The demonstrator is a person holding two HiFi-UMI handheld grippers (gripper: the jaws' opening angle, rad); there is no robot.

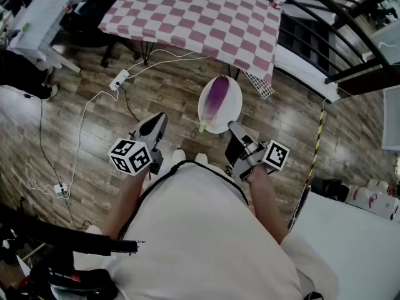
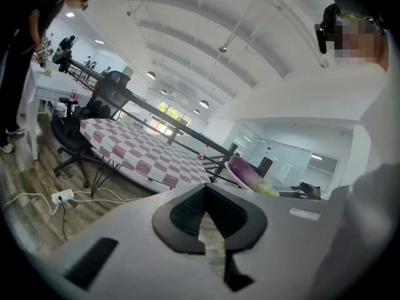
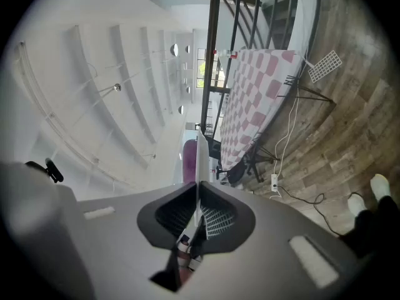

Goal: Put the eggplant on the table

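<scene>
eggplant, purple, riding round white plate; right gripper clenching rim, left gripper clenched empty; carrying step, next reaching pink-checked table.

The head view looked steeply down from above the person's shoulders. The floor filled the frame, the checkered table lay along the top, and the left gripper and right gripper sat at centre. The left gripper view sat close behind its jaws and faced nearly level, with the table at left centre. The right gripper view was rolled sideways, with the floor at the right and the ceiling at the left. All three shared the table, the plate and the eggplant.
</scene>
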